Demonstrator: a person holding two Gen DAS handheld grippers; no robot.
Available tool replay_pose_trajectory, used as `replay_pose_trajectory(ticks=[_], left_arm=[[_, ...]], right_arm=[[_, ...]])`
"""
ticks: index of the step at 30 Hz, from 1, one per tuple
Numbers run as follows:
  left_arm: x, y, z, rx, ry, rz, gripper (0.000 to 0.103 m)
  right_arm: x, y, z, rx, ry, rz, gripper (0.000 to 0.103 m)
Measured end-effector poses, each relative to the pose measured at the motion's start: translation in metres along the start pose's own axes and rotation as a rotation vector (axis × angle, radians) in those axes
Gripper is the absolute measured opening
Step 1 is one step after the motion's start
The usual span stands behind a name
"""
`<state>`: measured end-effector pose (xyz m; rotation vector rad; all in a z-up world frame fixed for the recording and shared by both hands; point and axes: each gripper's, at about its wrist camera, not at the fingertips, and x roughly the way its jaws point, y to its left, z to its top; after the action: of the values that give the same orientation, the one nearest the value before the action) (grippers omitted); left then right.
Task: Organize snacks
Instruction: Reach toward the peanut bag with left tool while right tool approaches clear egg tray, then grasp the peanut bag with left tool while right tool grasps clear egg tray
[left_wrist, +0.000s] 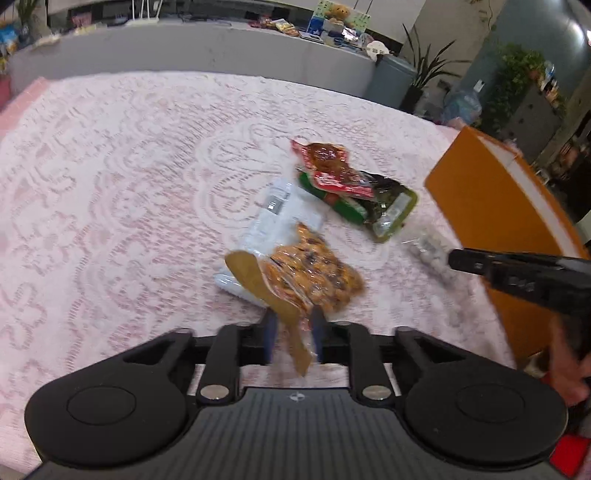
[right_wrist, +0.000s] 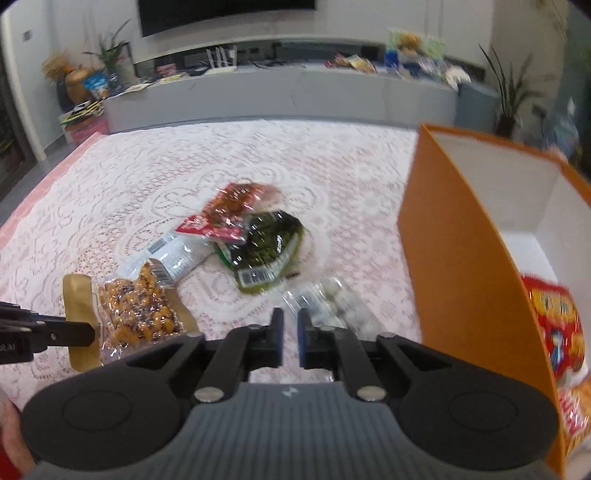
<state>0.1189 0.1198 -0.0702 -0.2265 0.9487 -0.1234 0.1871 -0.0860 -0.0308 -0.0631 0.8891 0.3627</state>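
My left gripper (left_wrist: 293, 334) is shut on the tan edge of a clear packet of orange-brown snacks (left_wrist: 314, 273), also in the right wrist view (right_wrist: 138, 306). My right gripper (right_wrist: 290, 332) is nearly shut and holds nothing; a clear packet of white candies (right_wrist: 340, 299) lies just ahead of it, also in the left wrist view (left_wrist: 430, 254). On the lace cloth lie a white packet (left_wrist: 280, 218), a red packet (left_wrist: 332, 162) and a green seaweed packet (left_wrist: 384, 206). The orange box (right_wrist: 461, 251) stands at the right with a red snack bag (right_wrist: 557, 328) inside.
The table has a pink lace cloth (left_wrist: 129, 184). A grey counter (right_wrist: 295, 96) with clutter runs behind it. Potted plants (left_wrist: 428, 70) stand at the far right. The orange box wall (left_wrist: 491, 221) blocks the table's right side.
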Motion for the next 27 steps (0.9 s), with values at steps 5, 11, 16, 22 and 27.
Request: replay_pose_trajectory(ticks=[5, 11, 16, 22, 27], left_arm=[[-0.012, -0.001, 0.002, 0.054, -0.062, 0.029, 0.049], [-0.016, -0.03, 0.002, 0.344, -0.127, 0.032, 0.071], [0.004, -0.044, 0.012, 0.534, -0.076, -0.013, 0.078], [0.028, -0.038, 0.024, 0.578, 0.007, -0.035, 0.08], [0.045, -0.032, 0.023, 0.556, 0.029, -0.005, 0.081]], right_arm=[[-0.009, -0.011, -0.005, 0.056, 0.012, 0.019, 0.044], [0.005, -0.002, -0.001, 0.014, 0.022, -0.009, 0.053], [0.024, 0.008, 0.01, -0.147, 0.018, -0.062, 0.068], [0.033, 0.012, 0.012, -0.374, 0.016, -0.081, 0.079], [0.049, -0.006, 0.021, -0.276, 0.078, -0.037, 0.079]])
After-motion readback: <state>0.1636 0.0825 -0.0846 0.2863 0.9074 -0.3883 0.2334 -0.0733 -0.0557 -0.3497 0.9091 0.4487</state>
